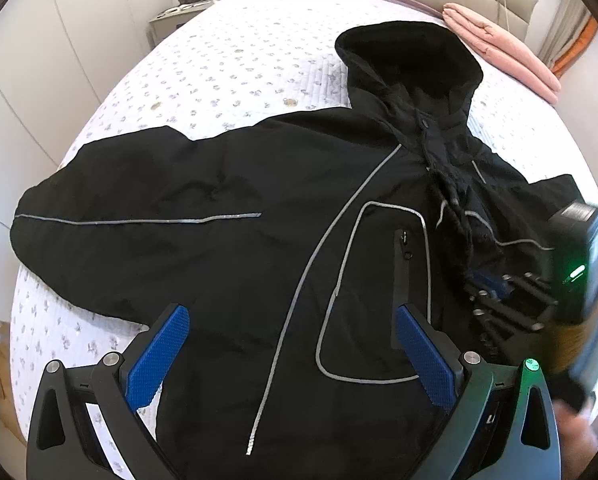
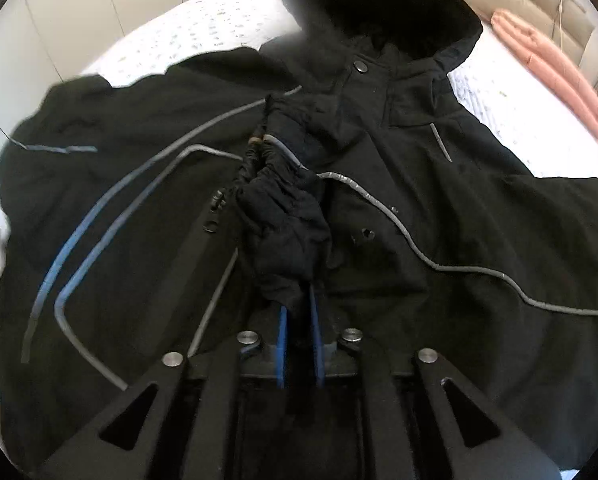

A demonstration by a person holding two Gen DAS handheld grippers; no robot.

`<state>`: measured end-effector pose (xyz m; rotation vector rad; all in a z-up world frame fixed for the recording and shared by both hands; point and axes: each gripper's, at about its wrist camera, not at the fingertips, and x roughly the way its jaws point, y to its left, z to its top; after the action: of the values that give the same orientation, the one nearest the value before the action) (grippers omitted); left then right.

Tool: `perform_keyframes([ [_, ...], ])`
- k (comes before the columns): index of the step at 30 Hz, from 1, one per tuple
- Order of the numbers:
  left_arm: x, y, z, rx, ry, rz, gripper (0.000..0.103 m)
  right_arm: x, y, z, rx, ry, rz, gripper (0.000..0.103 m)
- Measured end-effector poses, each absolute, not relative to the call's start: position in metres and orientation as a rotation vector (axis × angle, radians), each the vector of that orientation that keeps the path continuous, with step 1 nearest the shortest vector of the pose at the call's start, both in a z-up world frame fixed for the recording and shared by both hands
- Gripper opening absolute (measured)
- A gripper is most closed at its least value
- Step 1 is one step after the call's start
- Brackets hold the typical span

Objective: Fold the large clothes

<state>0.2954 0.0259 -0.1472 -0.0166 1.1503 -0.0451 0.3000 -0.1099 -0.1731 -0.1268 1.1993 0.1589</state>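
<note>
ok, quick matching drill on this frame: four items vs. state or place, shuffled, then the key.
1. left gripper
2. right gripper
3. black hooded jacket
4. pink folded cloth

A. near the headboard, on the bed's far side
B. spread face-up on the bedspread
C. shut on bunched jacket fabric
D. open above the jacket

Pairs: 1-D, 2-C, 3-B, 4-A

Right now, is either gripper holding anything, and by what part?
The right gripper is shut on the black jacket, pinching a gathered cuff end of its sleeve. The left gripper is open and holds nothing.
</note>
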Motion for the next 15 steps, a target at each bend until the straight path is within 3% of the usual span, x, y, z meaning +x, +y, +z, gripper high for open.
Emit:
perform_keyframes([
  [3, 0.294, 0.019, -0.146, -0.012, 1.152, -0.059, 0.102, 0.293, -0.125, -0.137, 0.014, 1.193, 0.239, 0.031],
  [4, 0.294, 0.016, -0.145, -0.012, 1.151, -0.069, 0.102, 0.288, -0.137, -0.120, 0.049, 1.176, 0.248, 0.040],
  [8, 0.300, -0.008, -0.143, -0.017, 1.131, -0.160, 0.102, 0.277, -0.191, -0.064, 0.130, 1.054, 0.111, 0.044],
  [12, 0.318, -0.034, -0.153, -0.061, 1.139, -0.267, 0.102, 0.281, -0.242, -0.075, 0.142, 1.057, -0.080, 0.043],
  [15, 0.334, -0.051, -0.163, -0.085, 1.142, -0.327, 0.102, 0.289, -0.263, -0.142, 0.156, 1.228, -0.131, 0.028],
])
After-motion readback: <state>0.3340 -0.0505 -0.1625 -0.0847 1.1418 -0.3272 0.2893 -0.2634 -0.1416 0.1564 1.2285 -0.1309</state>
